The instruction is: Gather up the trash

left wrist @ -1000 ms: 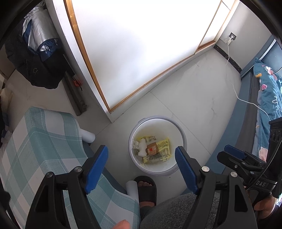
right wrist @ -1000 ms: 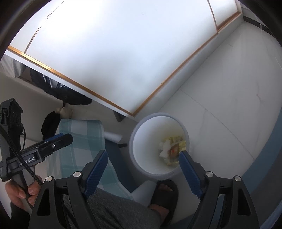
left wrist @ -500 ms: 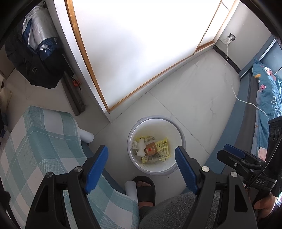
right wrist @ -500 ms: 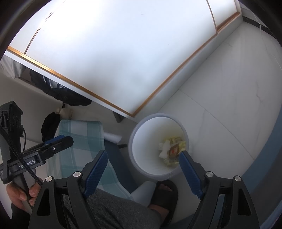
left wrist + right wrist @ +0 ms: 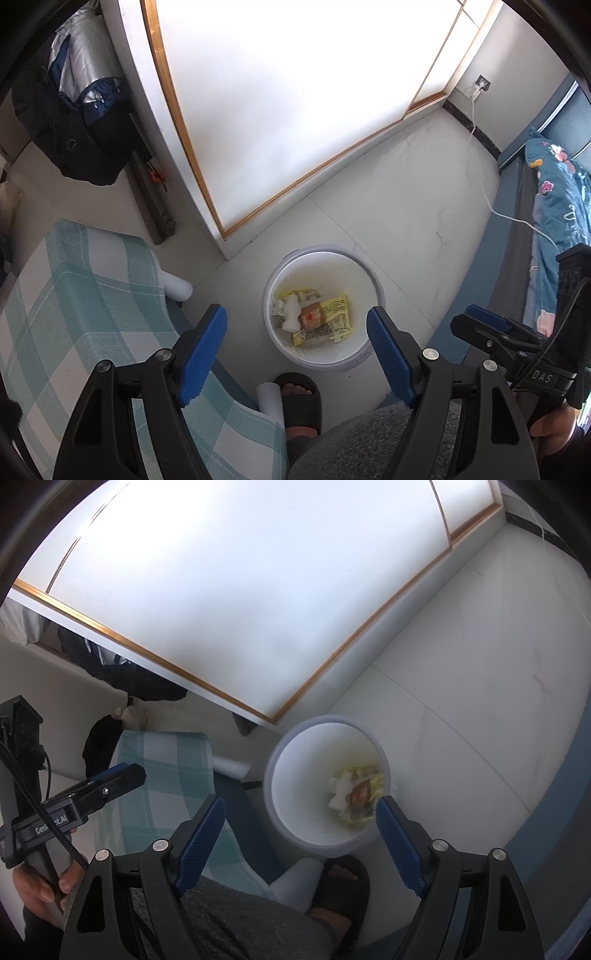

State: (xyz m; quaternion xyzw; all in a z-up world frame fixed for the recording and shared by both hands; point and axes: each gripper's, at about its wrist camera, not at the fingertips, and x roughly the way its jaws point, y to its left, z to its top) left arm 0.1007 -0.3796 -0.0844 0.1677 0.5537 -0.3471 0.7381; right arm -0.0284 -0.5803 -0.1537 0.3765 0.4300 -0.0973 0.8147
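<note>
A round white bin (image 5: 364,271) (image 5: 291,775) stands on the pale floor below both grippers. Inside it lie yellow wrappers (image 5: 334,317), white crumpled paper (image 5: 290,317) (image 5: 341,788) and a brown packet with a red dot (image 5: 311,317) (image 5: 361,793). My left gripper (image 5: 297,345) hangs high above the bin, open, with nothing between its blue pads. My right gripper (image 5: 299,832) is also open and empty, above the bin's near rim. Each gripper shows at the edge of the other's view: the right gripper (image 5: 491,332) and the left gripper (image 5: 107,782).
A white table top with a wooden edge (image 5: 295,110) fills the upper middle. A teal checked chair (image 5: 74,314) stands left of the bin. A person's foot in a black slipper (image 5: 301,402) and grey trouser leg (image 5: 351,450) are near. A bed with blue floral bedding (image 5: 557,206) lies right, a white cable (image 5: 491,199) beside it.
</note>
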